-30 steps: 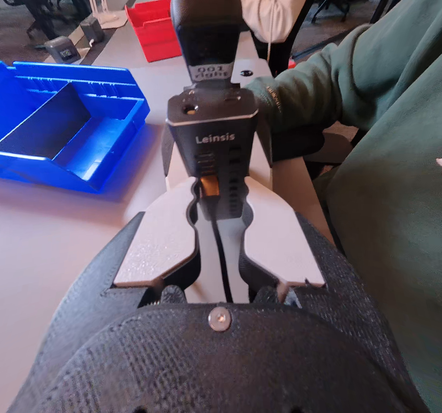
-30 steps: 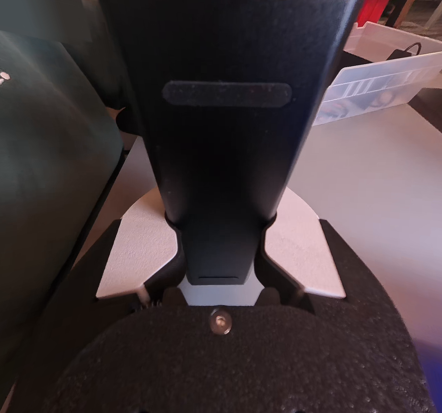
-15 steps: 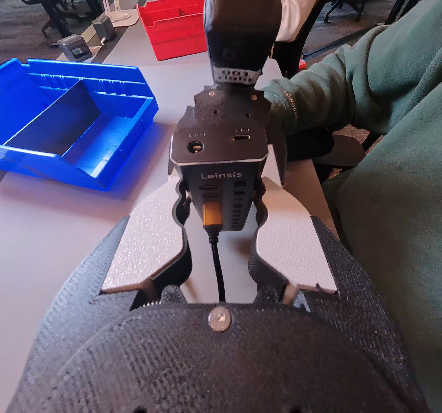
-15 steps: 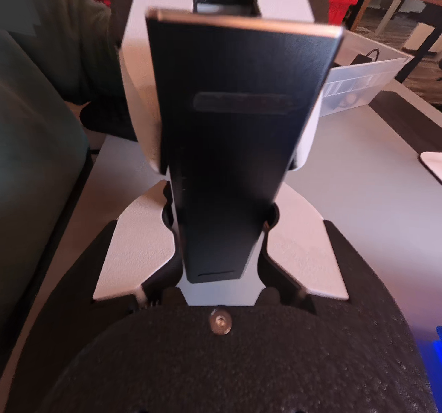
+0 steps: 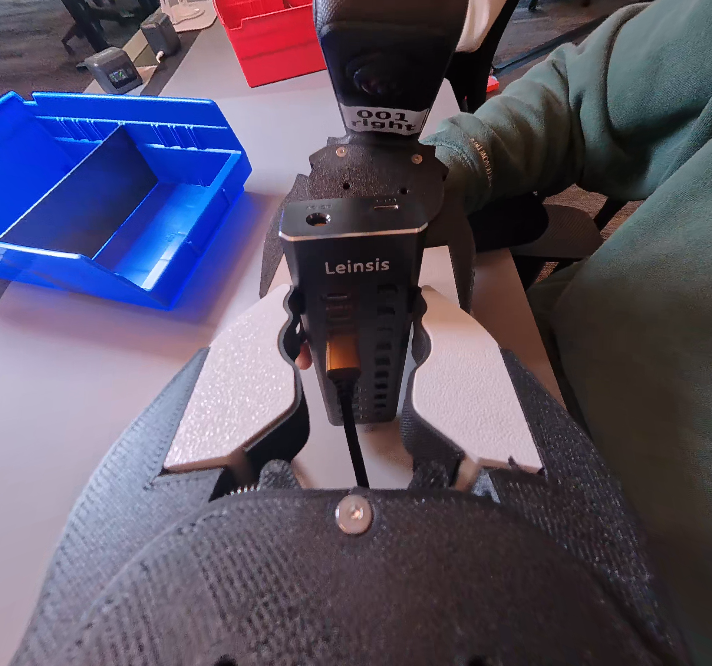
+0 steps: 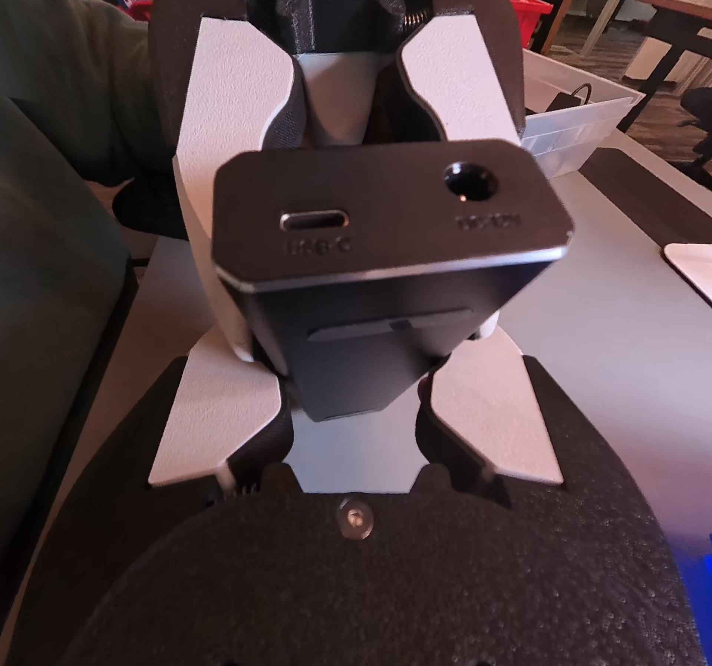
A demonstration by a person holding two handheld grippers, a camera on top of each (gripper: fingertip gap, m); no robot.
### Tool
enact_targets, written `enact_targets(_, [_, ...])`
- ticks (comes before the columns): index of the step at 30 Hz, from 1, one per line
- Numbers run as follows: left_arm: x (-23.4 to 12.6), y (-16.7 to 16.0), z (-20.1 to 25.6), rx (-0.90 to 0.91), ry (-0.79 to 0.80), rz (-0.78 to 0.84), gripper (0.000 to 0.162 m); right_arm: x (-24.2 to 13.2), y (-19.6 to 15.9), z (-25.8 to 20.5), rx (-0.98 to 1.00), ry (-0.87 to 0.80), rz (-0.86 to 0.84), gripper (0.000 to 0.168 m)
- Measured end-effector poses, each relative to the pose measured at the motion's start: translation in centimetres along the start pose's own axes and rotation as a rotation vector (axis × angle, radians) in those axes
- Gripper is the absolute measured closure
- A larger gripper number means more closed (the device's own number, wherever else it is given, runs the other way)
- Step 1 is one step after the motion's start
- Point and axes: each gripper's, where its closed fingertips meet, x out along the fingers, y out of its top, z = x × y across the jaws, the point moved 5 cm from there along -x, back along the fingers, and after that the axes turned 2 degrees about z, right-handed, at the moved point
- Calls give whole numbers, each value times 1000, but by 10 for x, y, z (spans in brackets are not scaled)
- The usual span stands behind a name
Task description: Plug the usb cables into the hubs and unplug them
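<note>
The black hub is held in the air over the grey table, between the two grippers, which face each other. The right gripper is closed on the hub's lower body, so that the end face with its small oval port and round socket is turned up toward that gripper's camera and the hub is steadied against a pull. In the left wrist view, a gold-shelled plug is seen seated in one of the ports on the hub's front face, with its black cable trailing back between the left gripper's fingers. The left gripper is partly open, its white fingers flanking the hub's sides; whether they press on it cannot be told, as the contact edges are hidden. Nothing seems to be gripped by it. Probably the plug is to be grasped next and drawn out. A blue bin and a red bin stand well apart on the table.
</note>
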Motion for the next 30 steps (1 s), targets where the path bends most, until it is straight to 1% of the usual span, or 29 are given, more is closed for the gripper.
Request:
enact_targets(3, [1,-1,0,2,-2,3,104,3,-3,-1,-3,1,0,89])
enact_targets(7, [1,3,0,-6,-2,44,104,3,1,-1,10,2,77,94])
enact_targets(11, [-2,5,-4,-17,37,74,105,2,3,3,77,22,137,95])
enact_targets(14, [-4,6,-6,18,72,66,104,3,2,4,115,41,153,95])
enact_targets(16, [-13,9,-8,28,90,90,108,1,2,6,160,57,176,95])
enact_targets(18, [-33,15,-16,6,126,138,107,-4,1,12,207,58,206,95])
enact_targets(21, [-75,19,-33,-27,224,204,104,-17,4,24,268,36,269,95])
enact_targets(24, [-141,6,-67,-30,474,195,108,-36,11,38,278,-17,334,95])
enact_targets(26, [-189,-12,-89,-85,594,189,118,-50,15,47,281,-55,379,95])
enact_targets(27, [-210,-25,-100,-134,626,158,122,-57,17,51,279,-77,397,95])
enact_targets(28, [-226,-43,-110,-192,641,101,123,-63,18,54,276,-95,409,95])
enact_targets(30, [-249,-86,-131,-309,658,-84,127,-70,18,59,282,-115,430,95])
